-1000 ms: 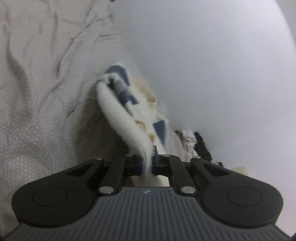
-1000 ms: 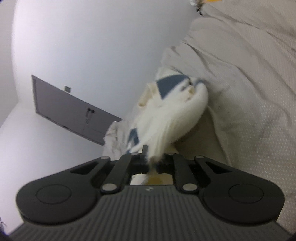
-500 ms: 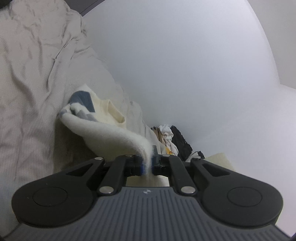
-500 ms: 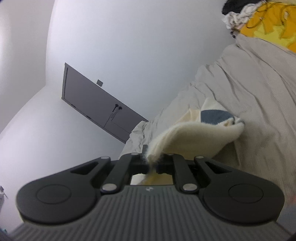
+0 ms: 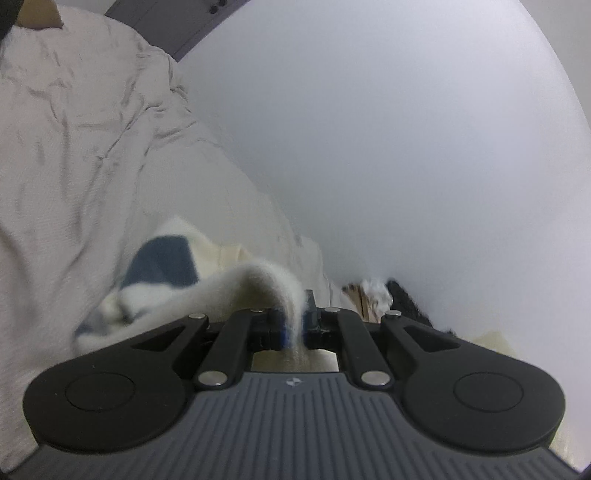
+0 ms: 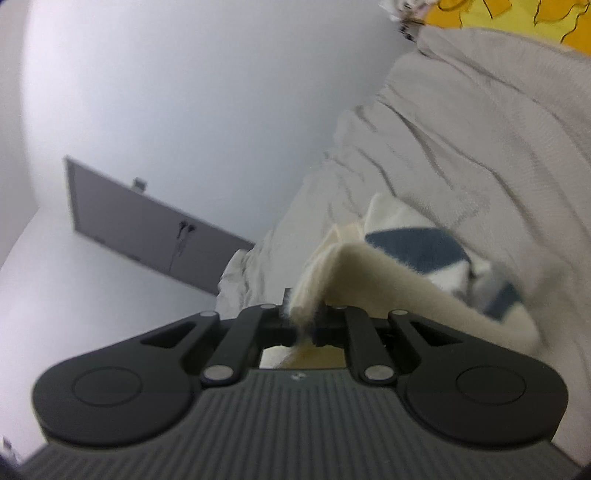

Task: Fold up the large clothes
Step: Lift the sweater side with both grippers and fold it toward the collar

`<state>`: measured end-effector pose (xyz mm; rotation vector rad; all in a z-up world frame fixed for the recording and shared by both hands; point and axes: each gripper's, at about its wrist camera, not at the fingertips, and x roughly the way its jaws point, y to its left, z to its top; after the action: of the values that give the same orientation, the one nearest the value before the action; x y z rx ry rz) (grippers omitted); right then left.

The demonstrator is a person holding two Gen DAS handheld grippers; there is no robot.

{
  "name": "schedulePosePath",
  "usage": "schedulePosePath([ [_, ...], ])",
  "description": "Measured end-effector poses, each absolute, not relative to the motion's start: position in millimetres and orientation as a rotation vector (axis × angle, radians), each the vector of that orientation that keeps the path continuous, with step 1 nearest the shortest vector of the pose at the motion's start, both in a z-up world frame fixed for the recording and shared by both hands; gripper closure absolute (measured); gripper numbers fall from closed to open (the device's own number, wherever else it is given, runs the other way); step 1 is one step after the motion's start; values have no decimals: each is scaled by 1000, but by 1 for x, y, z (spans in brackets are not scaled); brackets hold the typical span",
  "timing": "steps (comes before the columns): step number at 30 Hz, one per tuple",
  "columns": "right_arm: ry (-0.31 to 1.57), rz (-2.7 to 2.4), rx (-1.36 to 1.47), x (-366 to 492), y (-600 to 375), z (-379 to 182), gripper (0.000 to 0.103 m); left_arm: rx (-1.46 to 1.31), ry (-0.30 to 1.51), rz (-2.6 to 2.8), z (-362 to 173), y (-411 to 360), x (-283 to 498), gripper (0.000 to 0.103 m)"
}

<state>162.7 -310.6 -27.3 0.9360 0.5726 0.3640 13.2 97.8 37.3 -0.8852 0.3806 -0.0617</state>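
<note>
A fluffy cream garment with blue patches [image 5: 166,273] hangs between both grippers over the beige bedsheet [image 5: 74,155]. My left gripper [image 5: 294,325] is shut on one cream edge of it. My right gripper [image 6: 304,325] is shut on another cream edge of the same garment [image 6: 399,273]. The cloth drapes from each grip down to the sheet [image 6: 480,122], motion-blurred. The pinched fingertips are mostly hidden by the cloth.
A white wall fills much of both views. A grey door [image 6: 147,229] shows in the right wrist view. A pile of other clothes [image 5: 376,299] lies at the bed's far end; a yellow garment [image 6: 517,18] lies at the top right.
Both grippers have swung with the garment still gripped; the cloth now hangs lower and nearer the sheet, and both cameras have tilted so more bedsheet shows.
</note>
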Motion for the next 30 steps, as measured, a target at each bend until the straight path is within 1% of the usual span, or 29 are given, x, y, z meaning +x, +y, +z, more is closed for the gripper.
schedulePosePath([
  [3,588,282,906,205,-295,-31,92,-822,383,3,31,96,64,95],
  [6,600,229,913,240,-287,-47,92,-831,403,24,12,104,103,95],
  [12,651,224,876,286,-279,-96,92,-835,435,32,-45,124,157,94],
  [19,725,226,914,336,-282,-141,92,-809,499,66,-105,139,217,94],
  [24,723,232,821,361,-269,-159,92,-789,553,93,-139,147,248,94],
  [30,715,259,847,373,-269,-173,92,-744,557,104,-147,144,259,94],
])
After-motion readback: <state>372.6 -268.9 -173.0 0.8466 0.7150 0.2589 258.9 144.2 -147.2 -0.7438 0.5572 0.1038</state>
